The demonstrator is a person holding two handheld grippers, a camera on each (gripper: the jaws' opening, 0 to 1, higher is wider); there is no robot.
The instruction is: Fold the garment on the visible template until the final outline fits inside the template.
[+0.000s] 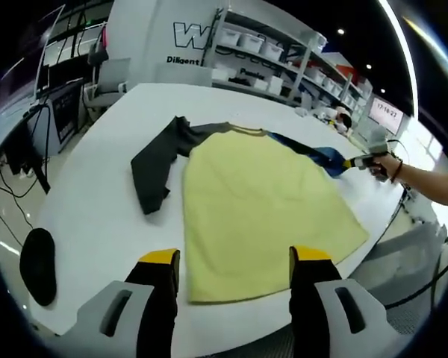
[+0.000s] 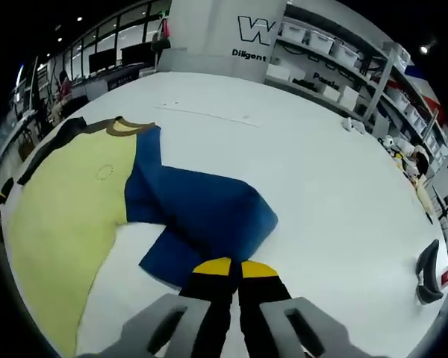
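Right gripper view: blue sleeve in claw.

A yellow garment with one dark grey sleeve and one blue sleeve lies flat on the white table. The grey sleeve angles outward; the blue one is pulled out sideways, creased.
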